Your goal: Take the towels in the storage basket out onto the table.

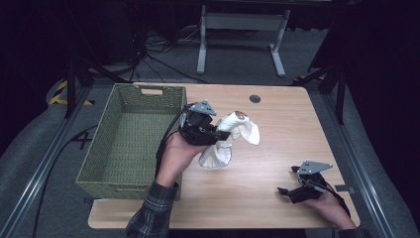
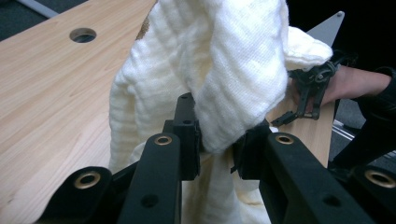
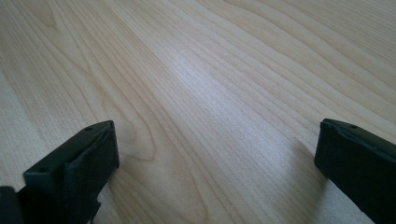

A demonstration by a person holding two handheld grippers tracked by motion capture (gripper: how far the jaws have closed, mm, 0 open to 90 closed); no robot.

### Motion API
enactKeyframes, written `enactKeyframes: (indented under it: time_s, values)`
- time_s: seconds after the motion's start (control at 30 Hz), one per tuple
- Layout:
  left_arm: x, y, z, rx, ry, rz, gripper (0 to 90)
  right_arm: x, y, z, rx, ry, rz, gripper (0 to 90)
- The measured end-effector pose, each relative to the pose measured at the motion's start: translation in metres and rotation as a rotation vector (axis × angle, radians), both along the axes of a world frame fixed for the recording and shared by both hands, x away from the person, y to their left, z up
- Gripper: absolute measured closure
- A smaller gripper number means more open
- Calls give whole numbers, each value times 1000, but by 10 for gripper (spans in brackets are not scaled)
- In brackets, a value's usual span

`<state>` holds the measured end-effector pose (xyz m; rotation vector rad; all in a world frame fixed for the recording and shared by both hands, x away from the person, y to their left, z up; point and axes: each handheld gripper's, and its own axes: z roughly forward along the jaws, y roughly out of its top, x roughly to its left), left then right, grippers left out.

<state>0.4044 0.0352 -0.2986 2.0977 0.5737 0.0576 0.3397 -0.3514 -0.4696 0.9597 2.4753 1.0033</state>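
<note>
My left gripper (image 2: 217, 144) was hard black plastic, matt, with little shiny brass rings in it. The white towel (image 2: 219, 70) between its pads was soft, thick cloth, with a bumpy, ribbed weave and a brown mark near the top. The table (image 3: 210, 70) was pale wood, smooth, with wavy grain lines and a soft shine. The green basket (image 1: 130, 139) looked woven and rough. My right gripper (image 3: 217, 154) was dull black too, under a flat grey metal plate (image 1: 314, 167).

A light wooden table (image 1: 277, 148) carries a green woven basket (image 1: 130, 144) along its left edge.
</note>
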Motion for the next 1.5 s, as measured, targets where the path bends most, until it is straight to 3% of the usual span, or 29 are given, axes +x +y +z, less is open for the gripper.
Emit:
enactKeyframes:
  time_s: [0.6, 0.77, 1.3, 1.5]
  values:
    - [3, -43, -20, 30, 23, -61, 748, 0, 0, 0, 1, 2, 0, 0]
    - [4, -56, -32, 35, 36, -69, 748, 0, 0, 0, 1, 2, 0, 0]
    - [8, -90, -71, 107, 76, -67, 746, 0, 0, 0, 0, 1, 8, 0]
    - [9, -105, -90, 162, 93, -92, 745, 0, 0, 0, -1, 1, 10, 0]
